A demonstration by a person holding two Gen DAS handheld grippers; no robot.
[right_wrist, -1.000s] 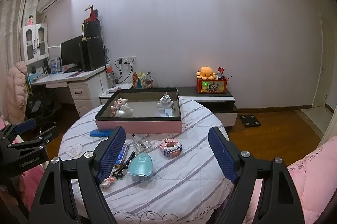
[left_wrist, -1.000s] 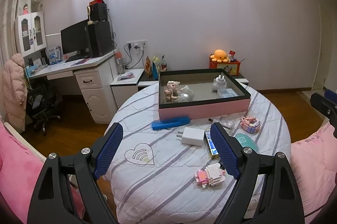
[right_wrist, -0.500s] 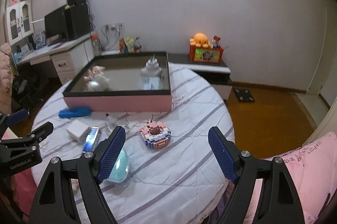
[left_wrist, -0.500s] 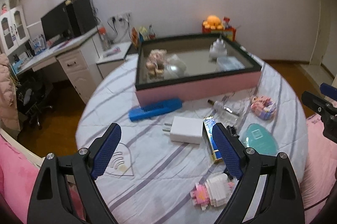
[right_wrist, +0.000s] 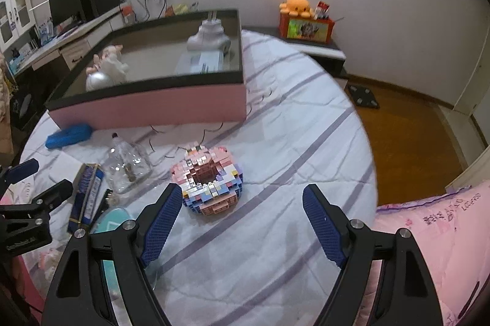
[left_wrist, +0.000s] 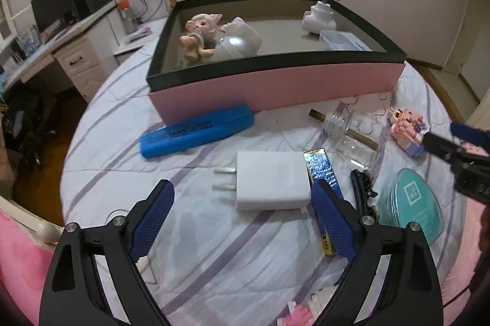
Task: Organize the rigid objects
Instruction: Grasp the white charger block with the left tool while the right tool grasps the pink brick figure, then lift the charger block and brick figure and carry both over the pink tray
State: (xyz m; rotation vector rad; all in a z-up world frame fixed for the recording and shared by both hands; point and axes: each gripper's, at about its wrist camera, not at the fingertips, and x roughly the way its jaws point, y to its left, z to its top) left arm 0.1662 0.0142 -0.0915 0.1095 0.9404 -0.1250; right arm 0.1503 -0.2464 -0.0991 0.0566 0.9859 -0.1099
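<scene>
The left gripper (left_wrist: 242, 208) hangs over the round bed (left_wrist: 214, 249) with its jaws spread wide and nothing between the pads; they have just been opening further. Just ahead of them, nearer the right pad, lies a white charger plug (left_wrist: 271, 184), its prongs pointing left. Touching the plug's right edge is a narrow blue foil-wrapped box (left_wrist: 321, 172), which runs back beside the right pad. To the right of that come a black hair clip (left_wrist: 363, 188) and a teal teardrop case (left_wrist: 412, 208). Ahead of the plug lie a clear glass bottle (left_wrist: 346, 131) on its side and, to the left, a blue pen case (left_wrist: 197, 131), which lies close against the pink storage box (left_wrist: 275, 84).

The right gripper (right_wrist: 242, 218) also stands open and empty. A pink building-block model (right_wrist: 211, 182) sits just ahead of its left pad, outside the gap. Left of it lie the same bottle (right_wrist: 130, 163) and foil-wrapped box (right_wrist: 87, 192).

Beyond everything, the pink box with its black rim holds four things: a small doll (left_wrist: 199, 36) lying in the left part, a white and silver figure (left_wrist: 237, 41) touching it, a white ornament (left_wrist: 318, 18) upright near the far right corner, and a flat clear packet (left_wrist: 343, 39) in front of that ornament.
</scene>
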